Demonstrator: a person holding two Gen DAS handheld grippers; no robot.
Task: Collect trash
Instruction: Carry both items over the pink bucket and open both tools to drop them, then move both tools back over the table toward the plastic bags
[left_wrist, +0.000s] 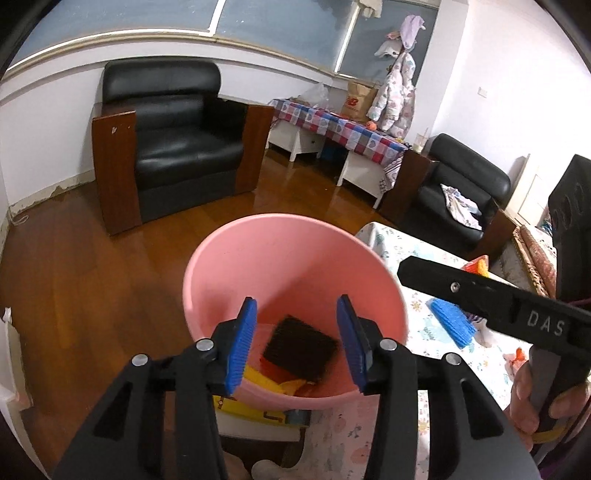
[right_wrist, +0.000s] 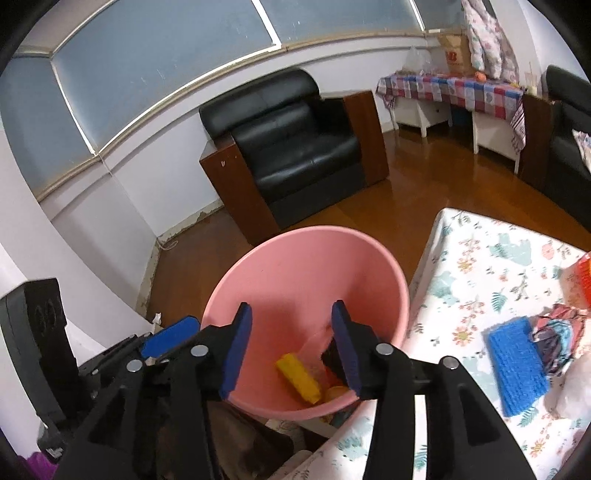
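Observation:
A pink bucket (left_wrist: 295, 258) stands beside the table, also in the right wrist view (right_wrist: 306, 273). Inside lie a black square piece (left_wrist: 301, 347) and yellow trash (right_wrist: 299, 378). My left gripper (left_wrist: 297, 347) is open and empty above the bucket's mouth. My right gripper (right_wrist: 291, 349) is open and empty over the same bucket; its body shows in the left wrist view (left_wrist: 491, 299). A blue scrub pad (right_wrist: 517, 369) and crumpled wrappers (right_wrist: 557, 332) lie on the floral tablecloth (right_wrist: 480, 266) to the right.
A black armchair (left_wrist: 173, 140) stands behind the bucket on the wooden floor (left_wrist: 92, 277). A checked-cloth side table (left_wrist: 340, 125) and a second black chair (left_wrist: 461, 192) are at the back right. An orange item (right_wrist: 583, 280) sits at the table's right edge.

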